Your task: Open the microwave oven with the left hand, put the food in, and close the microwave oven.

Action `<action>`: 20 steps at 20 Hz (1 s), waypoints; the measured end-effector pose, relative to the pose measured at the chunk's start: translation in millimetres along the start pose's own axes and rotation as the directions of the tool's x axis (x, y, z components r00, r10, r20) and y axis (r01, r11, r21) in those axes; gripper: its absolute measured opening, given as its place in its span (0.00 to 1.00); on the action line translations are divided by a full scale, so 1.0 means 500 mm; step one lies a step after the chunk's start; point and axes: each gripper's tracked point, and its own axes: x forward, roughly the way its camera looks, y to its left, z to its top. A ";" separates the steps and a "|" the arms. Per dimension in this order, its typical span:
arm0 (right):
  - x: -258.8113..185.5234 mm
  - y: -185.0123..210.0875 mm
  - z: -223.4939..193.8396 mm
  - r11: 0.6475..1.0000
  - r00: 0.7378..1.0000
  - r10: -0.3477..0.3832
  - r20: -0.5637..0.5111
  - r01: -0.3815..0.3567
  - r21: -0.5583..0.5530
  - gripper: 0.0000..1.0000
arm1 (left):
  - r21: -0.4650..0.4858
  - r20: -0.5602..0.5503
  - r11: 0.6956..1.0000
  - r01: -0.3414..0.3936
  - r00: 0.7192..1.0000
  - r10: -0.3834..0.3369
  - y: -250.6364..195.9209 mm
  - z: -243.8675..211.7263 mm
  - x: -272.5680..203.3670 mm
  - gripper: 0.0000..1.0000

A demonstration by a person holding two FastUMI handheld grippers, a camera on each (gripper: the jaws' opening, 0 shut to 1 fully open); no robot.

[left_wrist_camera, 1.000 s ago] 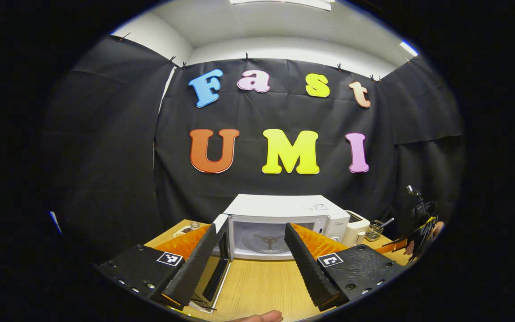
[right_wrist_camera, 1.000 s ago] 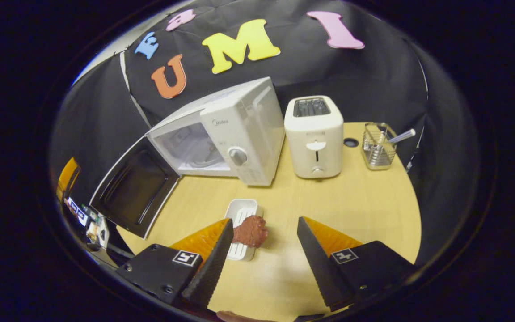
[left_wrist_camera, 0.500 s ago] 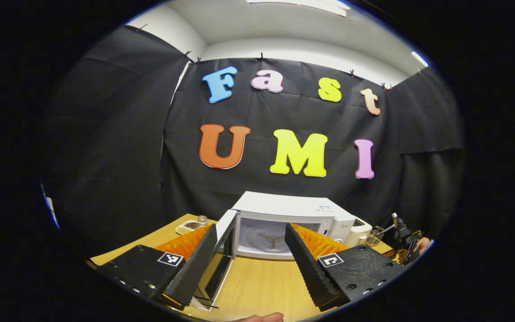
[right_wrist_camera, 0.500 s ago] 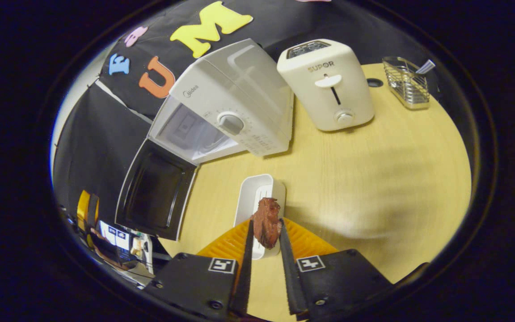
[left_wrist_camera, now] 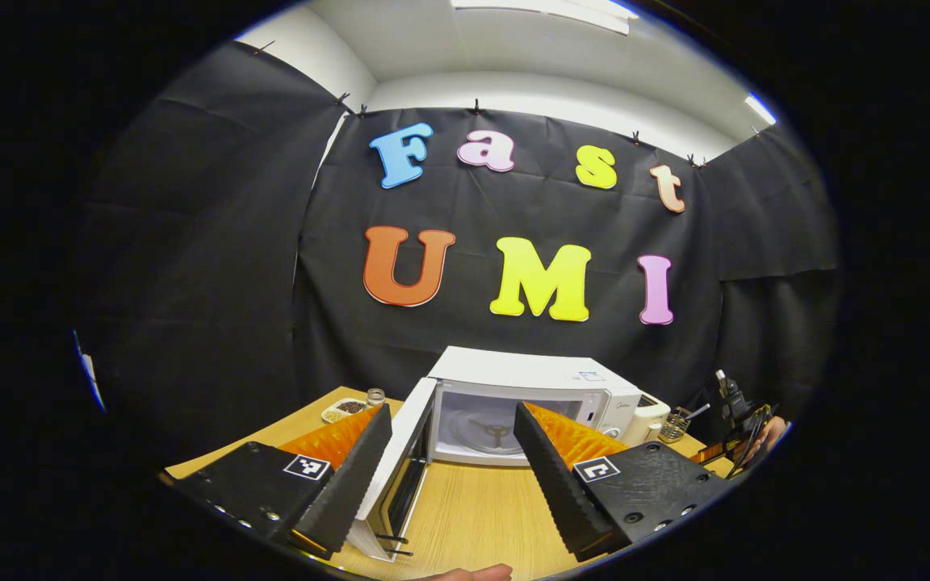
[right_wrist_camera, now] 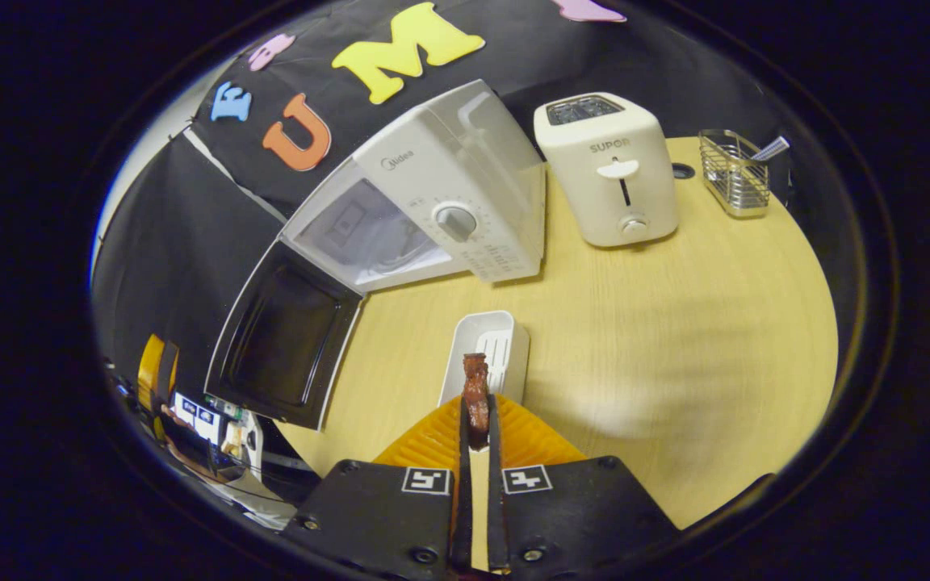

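The white microwave [left_wrist_camera: 529, 379] stands at the back of the wooden table [left_wrist_camera: 473, 516], its door [left_wrist_camera: 400, 476] swung wide to the left and the cavity with its turntable in sight. My left gripper [left_wrist_camera: 450, 415] hovers open in front of it, holding nothing. In the right gripper view the microwave [right_wrist_camera: 441, 218] and its open door [right_wrist_camera: 283, 343] lie to the upper left. My right gripper [right_wrist_camera: 477, 410] is shut on a brown piece of food [right_wrist_camera: 475, 378], held just above the near end of a white tray [right_wrist_camera: 489, 343].
A cream toaster [right_wrist_camera: 606, 177] stands right of the microwave, and a wire basket [right_wrist_camera: 733, 173] with a utensil sits farther right. A small dish [left_wrist_camera: 344, 407] and a jar [left_wrist_camera: 374, 395] sit behind the door. Bare table [right_wrist_camera: 675, 323] spreads to the right of the tray.
My right gripper came down over the tray, shut on the brown food and squeezed it thin. The left gripper stayed open and drifted slightly back from the door.
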 end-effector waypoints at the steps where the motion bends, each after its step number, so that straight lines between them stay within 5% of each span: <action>1: -0.011 0.015 0.003 1.000 1.000 -0.013 0.021 0.014 -0.023 0.11 | 0.002 0.006 1.000 -0.007 1.000 0.007 0.011 0.002 -0.004 0.94; 9: -0.044 0.123 0.030 0.961 0.969 -0.164 0.183 0.199 -0.193 0.10 | 0.077 0.051 0.992 -0.096 0.994 0.093 0.103 -0.002 -0.033 0.94; 13: -0.031 0.189 0.044 0.922 0.935 -0.212 0.284 0.288 -0.257 0.10 | 0.099 0.042 0.993 -0.065 0.997 0.061 0.101 -0.013 -0.049 0.93; 20: 0.041 0.328 0.086 0.864 0.857 -0.187 0.480 0.376 -0.336 0.11 | 0.030 0.027 0.998 -0.053 0.998 0.052 0.141 -0.023 -0.066 0.93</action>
